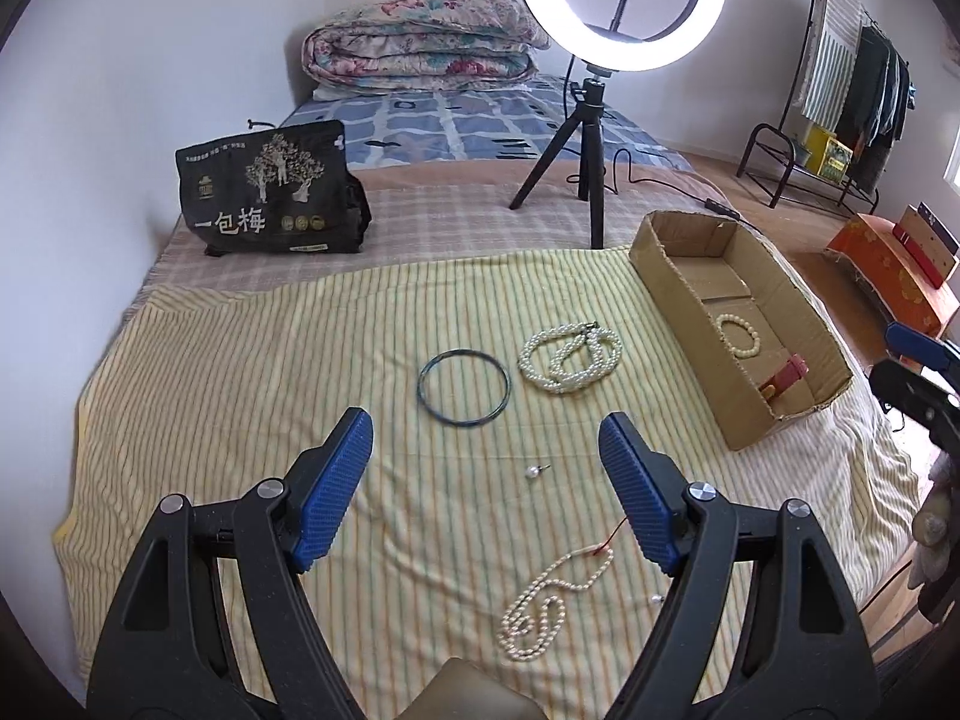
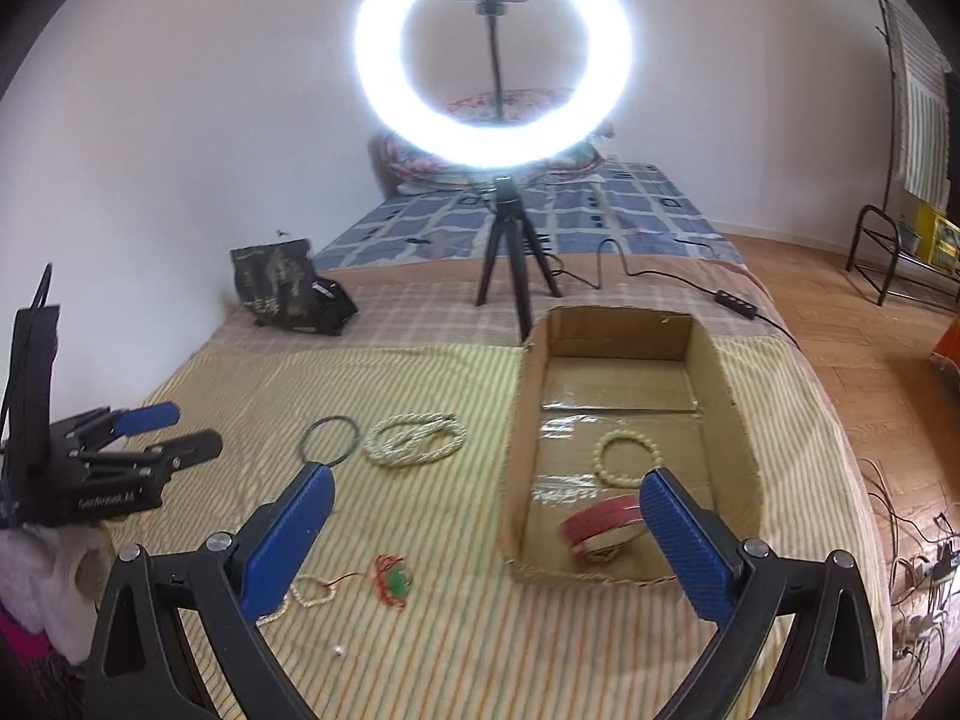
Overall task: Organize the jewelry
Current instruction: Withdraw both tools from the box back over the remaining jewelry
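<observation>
On the far left, a black snack bag [image 1: 273, 192] printed with trees is standing on the checked blanket near the wall. The yellow striped cloth [image 1: 240, 372] is covering the near part of the bed, and the jewelry is lying scattered on it.

The left gripper [image 1: 483, 474] is hovering above the cloth with its blue pads [image 1: 327, 492] standing wide apart and gripping nothing. Between the fingers, on the cloth, a small pearl earring [image 1: 533, 471] is lying alone. Beyond it a dark thin bangle [image 1: 464, 386] is lying flat, and just to its right a coiled multi-strand pearl necklace [image 1: 569, 357] is sitting close beside it without touching. Nearer the camera, a thin pearl strand [image 1: 549, 606] with a red thread is looping beside the right-hand finger.

Behind these, the ring light [image 1: 621, 3] is glowing on its black tripod [image 1: 585, 162].

To the right, the open cardboard box [image 1: 672, 288] is resting on the cloth; a pearl bracelet [image 1: 739, 335] and a red bangle [image 1: 783, 377] are lying inside it, apart from each other.

The right gripper [image 2: 486, 525] is hanging over the near edge of the box, jaws spread wide and empty. Below it, a green pendant on red cord [image 2: 393, 585] is lying on the cloth just left of the box.
</observation>
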Motion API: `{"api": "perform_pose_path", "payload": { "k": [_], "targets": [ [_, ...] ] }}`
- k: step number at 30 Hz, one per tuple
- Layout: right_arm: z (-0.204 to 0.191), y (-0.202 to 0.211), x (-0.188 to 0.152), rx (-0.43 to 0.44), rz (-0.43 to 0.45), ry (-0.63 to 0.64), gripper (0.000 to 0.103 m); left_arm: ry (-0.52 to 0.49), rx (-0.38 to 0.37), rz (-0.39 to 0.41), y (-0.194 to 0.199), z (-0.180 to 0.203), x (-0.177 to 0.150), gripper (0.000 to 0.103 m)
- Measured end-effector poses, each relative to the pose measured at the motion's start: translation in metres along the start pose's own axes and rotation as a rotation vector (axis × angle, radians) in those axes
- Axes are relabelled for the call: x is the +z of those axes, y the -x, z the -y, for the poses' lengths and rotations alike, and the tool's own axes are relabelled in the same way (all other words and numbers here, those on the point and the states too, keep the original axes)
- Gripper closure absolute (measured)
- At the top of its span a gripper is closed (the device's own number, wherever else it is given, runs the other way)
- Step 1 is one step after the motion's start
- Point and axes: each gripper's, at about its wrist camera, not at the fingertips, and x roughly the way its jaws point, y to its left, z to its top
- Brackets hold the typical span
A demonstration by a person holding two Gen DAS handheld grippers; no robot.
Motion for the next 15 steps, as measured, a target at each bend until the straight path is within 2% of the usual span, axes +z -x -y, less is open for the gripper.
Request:
{"api": "perform_pose_path", "payload": {
  "k": [7, 15],
  "targets": [
    [-0.022, -0.011, -0.018, 0.044, -0.054, 0.040, 0.001, 0.042, 0.003, -0.044, -0.008, -0.028, -0.010, 0.023],
    [-0.037, -0.038, -0.041, 0.082, -0.165, 0.100, 0.015, 0.057, 0.033, -0.097, -0.022, -0.048, -0.023, 0.023]
  ]
}}
